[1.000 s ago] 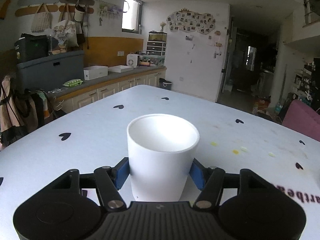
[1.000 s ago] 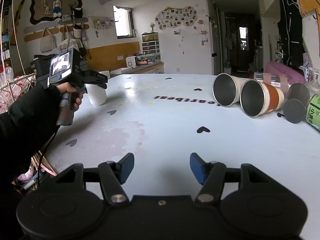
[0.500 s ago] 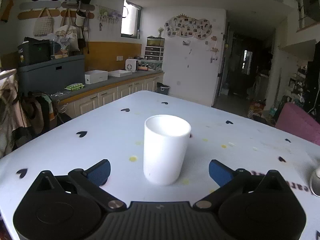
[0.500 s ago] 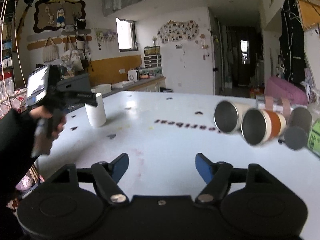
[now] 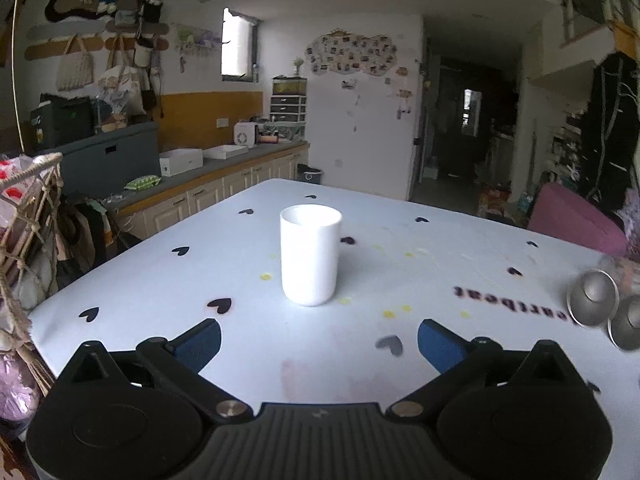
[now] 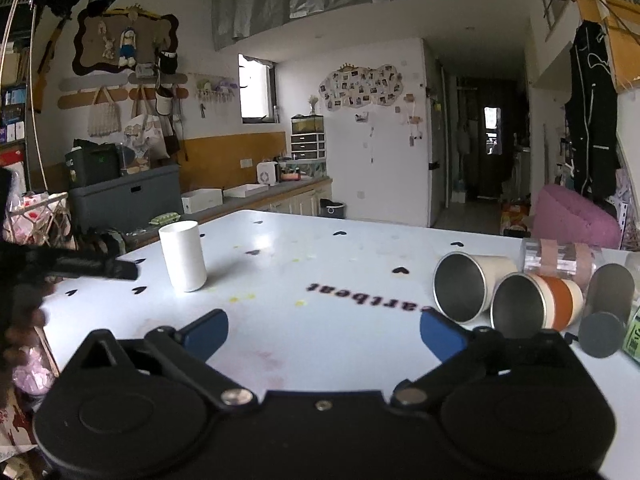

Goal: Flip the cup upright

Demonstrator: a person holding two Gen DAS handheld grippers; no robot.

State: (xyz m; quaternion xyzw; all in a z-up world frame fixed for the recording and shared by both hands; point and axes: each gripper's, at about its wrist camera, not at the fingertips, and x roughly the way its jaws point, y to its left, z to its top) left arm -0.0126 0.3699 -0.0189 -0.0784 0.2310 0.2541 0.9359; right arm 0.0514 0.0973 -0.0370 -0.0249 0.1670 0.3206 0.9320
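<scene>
A white cup (image 5: 310, 254) stands upright on the pale blue table (image 5: 460, 264), mouth up. My left gripper (image 5: 319, 342) is open and empty, pulled back from the cup with a clear gap. The cup also shows in the right wrist view (image 6: 183, 255), at the table's left. My right gripper (image 6: 324, 336) is open and empty above the table's near side. A white steel-lined cup (image 6: 470, 285) and an orange-banded cup (image 6: 536, 306) lie on their sides at the right, mouths toward me.
Two dark round lids (image 6: 604, 334) and a green can (image 6: 634, 332) lie at the far right beside the tipped cups. A clear container (image 6: 558, 258) sits behind them. The tipped cups also show in the left wrist view (image 5: 592, 298). A counter runs beyond the left edge.
My left gripper opened, let go of the white cup and drew back from it. The cup stays upright. My right gripper opened wider and rose a little.
</scene>
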